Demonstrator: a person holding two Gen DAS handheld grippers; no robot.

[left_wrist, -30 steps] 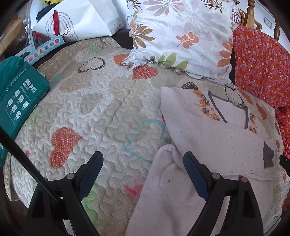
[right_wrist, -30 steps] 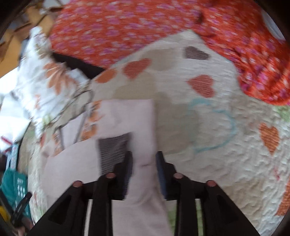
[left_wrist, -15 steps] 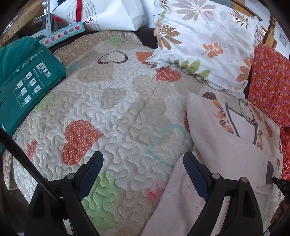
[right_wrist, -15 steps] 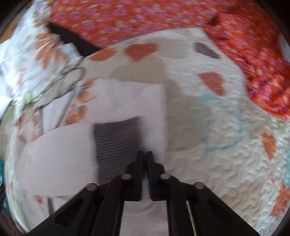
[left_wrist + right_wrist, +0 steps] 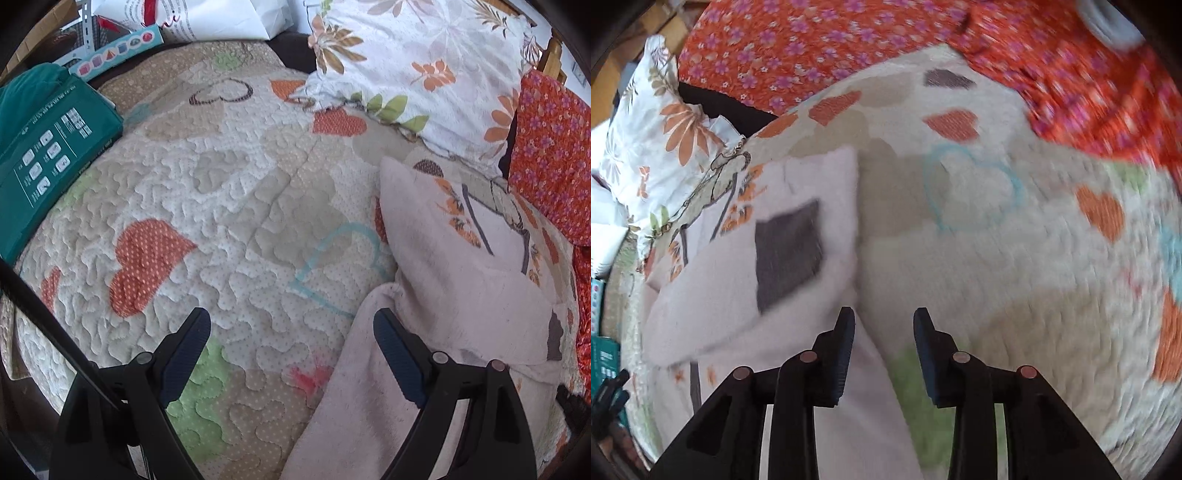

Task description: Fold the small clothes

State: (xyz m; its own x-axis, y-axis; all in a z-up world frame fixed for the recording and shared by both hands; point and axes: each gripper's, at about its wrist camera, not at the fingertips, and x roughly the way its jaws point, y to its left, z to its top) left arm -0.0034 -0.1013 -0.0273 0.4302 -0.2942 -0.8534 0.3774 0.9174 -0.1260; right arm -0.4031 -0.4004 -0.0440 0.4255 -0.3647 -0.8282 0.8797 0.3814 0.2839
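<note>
A pale pink small garment [image 5: 450,280] with orange prints and a grey cuff [image 5: 786,247] lies partly folded on the heart-patterned quilt [image 5: 229,229]. One sleeve is folded across its body. My left gripper [image 5: 291,332] hovers open over the quilt just left of the garment's lower part, nothing between its fingers. My right gripper [image 5: 882,332] is opening, its jaws apart over the garment's right edge [image 5: 855,295] and bare quilt [image 5: 997,280]. No cloth is pinched between its pads.
A floral white pillow [image 5: 417,62] and an orange flowered cushion [image 5: 550,155] lie behind the garment. A green package [image 5: 48,158] sits at the quilt's left edge, with a white bag [image 5: 207,18] and a toy strip [image 5: 118,51] beyond. The quilt's near edge drops off at lower left.
The right gripper shut half a second ago and has since parted again, sliding off the grey cuff toward the garment's right edge. The left gripper drifted left, staying open.
</note>
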